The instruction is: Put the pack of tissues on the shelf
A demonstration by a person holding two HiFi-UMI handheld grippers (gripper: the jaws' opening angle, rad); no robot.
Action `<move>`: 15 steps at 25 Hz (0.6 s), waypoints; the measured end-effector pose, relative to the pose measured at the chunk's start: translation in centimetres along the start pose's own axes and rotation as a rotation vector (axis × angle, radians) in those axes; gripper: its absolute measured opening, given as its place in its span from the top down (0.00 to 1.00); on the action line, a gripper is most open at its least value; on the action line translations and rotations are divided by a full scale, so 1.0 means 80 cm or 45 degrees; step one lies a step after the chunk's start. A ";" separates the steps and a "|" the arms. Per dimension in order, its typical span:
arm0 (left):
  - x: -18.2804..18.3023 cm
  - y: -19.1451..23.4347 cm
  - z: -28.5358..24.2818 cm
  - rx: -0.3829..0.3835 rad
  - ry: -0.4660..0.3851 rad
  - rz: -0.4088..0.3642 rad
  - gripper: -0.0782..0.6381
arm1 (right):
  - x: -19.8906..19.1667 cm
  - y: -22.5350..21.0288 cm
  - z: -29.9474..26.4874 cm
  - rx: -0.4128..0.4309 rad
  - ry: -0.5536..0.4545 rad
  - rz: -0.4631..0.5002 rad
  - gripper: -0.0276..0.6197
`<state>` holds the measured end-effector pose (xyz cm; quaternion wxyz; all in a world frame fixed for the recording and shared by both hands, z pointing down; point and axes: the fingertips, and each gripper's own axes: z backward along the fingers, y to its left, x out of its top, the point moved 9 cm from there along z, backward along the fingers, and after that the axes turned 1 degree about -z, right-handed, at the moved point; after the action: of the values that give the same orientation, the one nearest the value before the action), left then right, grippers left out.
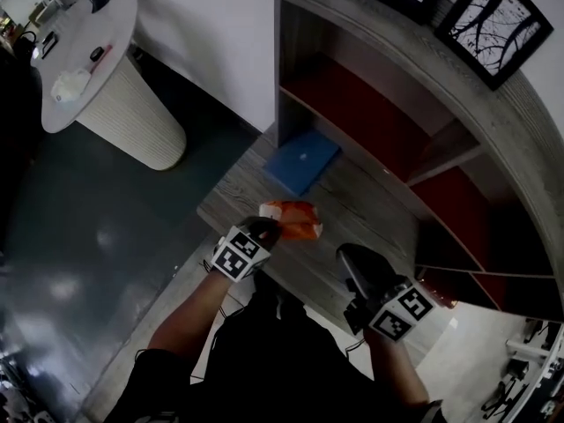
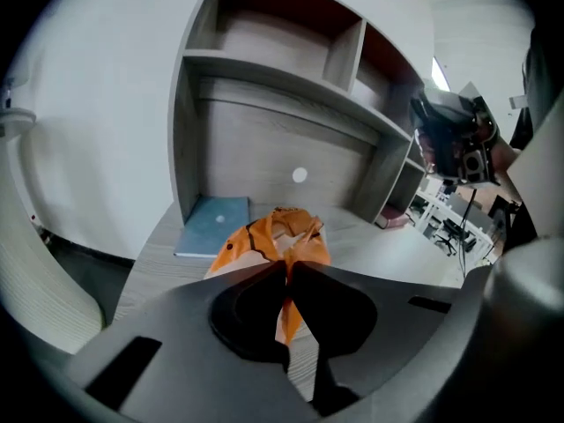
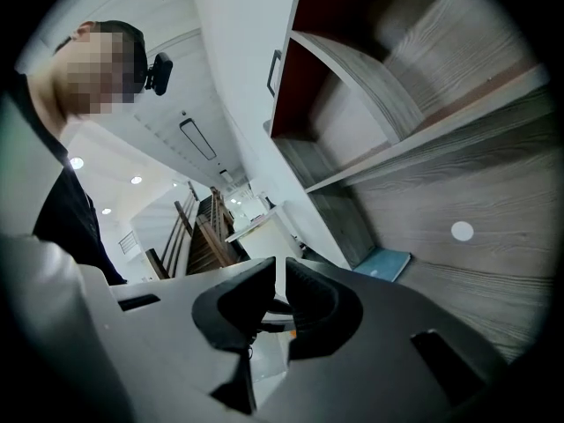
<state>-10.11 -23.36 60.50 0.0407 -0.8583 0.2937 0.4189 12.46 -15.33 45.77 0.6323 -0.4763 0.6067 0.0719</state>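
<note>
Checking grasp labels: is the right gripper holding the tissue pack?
No, the left gripper pinches the tissue pack; the right gripper holds nothing.

Grey wooden shelf unit point(image 1: 379, 208) against a white wall point(image 1: 203, 25).
Its compartments have dark red backs, and a framed picture point(image 1: 495, 23) stands on top. At the left, a round white table point(image 1: 132, 117) with a ribbed base stands on the dark, shiny floor point(image 1: 70, 227). Farther away are a staircase point(image 3: 198, 236) and ceiling lights point(image 3: 137, 181).
</note>
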 end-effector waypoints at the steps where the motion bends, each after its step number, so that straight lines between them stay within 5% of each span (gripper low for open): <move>1: 0.007 -0.002 0.007 0.004 -0.017 -0.001 0.85 | 0.003 0.002 0.002 -0.002 -0.011 0.004 0.92; 15: 0.093 -0.027 0.113 0.069 -0.282 -0.016 0.85 | 0.027 0.017 0.029 -0.004 -0.105 0.077 0.92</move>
<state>-11.69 -22.21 48.71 0.0988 -0.8071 0.2933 0.5027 13.71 -14.07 42.84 0.6535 -0.4555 0.5942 0.1114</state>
